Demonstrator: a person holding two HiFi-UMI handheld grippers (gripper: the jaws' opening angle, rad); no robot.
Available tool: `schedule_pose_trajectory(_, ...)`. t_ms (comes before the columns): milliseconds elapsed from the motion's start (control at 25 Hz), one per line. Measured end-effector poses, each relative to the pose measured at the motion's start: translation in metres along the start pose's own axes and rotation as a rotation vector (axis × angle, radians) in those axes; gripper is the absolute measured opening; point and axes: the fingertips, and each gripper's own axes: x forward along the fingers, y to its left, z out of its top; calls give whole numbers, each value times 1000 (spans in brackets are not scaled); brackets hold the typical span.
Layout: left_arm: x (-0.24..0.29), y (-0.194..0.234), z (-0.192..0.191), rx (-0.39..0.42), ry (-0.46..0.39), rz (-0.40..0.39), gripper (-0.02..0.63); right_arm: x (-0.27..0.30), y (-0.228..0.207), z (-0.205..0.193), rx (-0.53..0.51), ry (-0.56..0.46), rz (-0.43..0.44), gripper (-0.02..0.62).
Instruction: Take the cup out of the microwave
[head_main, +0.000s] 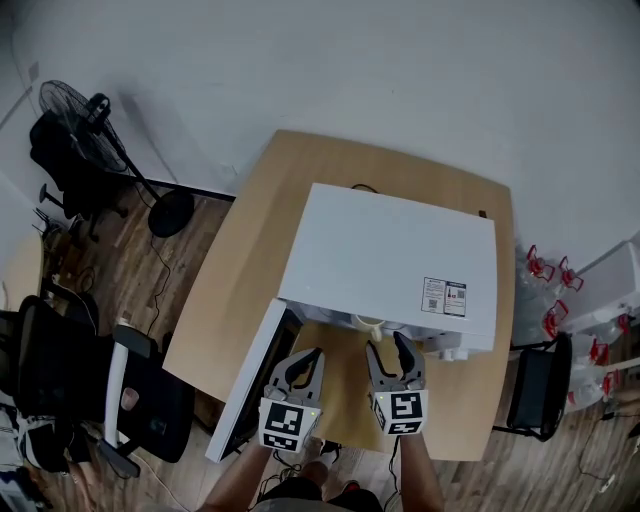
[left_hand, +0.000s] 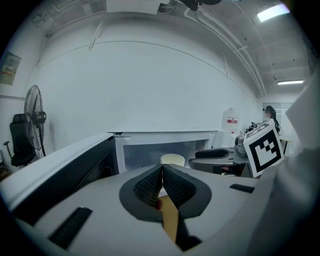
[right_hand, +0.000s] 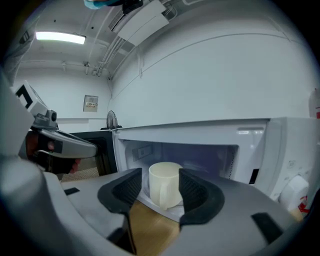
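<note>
Right claw (head_main: 385, 346) is spread, nothing pinched yet. The cup (right_hand: 166, 178) lines up in the gap between the jaws, but it's still inside the microwave (head_main: 390, 260), near the front of the cavity, and the pads aren't on it. Left claw (left_hand: 162, 170) is pressed together and empty, hanging just left of the right one in front of the open door (head_main: 250, 380).

What worries me from here:
- The handle (right_hand: 164, 197) points straight at me. If I push in and squeeze with it sitting between the jaws, a pad could catch it and spin the cup instead of gripping the body.
- The sides look smooth and glossy, so a shallow pinch near the rim could slip and tip it on the way out.
- If I go in too low, the lower jaw edges could knock the front lip of the cavity, or just shove the cup further back.
- If I pull out too low, the cup base could clip that lip over the worktop (head_main: 240, 290).

The cup is plain cream, straight-sided and upright. I can't tell if there's anything in it.
</note>
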Motion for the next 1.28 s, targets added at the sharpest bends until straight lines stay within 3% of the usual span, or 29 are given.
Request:
schedule_pose_trajectory(80, 3, 2, -1, -1, 2, -3, 23, 11, 0, -5, 1, 20, 6, 285)
schedule_pose_trajectory(280, 10, 2, -5, -7, 12, -12, 23, 33, -3, -18, -9, 65, 5, 360)
schedule_pose_trajectory(600, 16, 8, -11, -13, 29, -7, 23, 62, -9, -27, -9, 95, -3, 391)
schedule_pose_trajectory(1280, 28, 8, -15, -15, 45, -6, 23, 90, -12, -35, -12, 110, 17, 396)
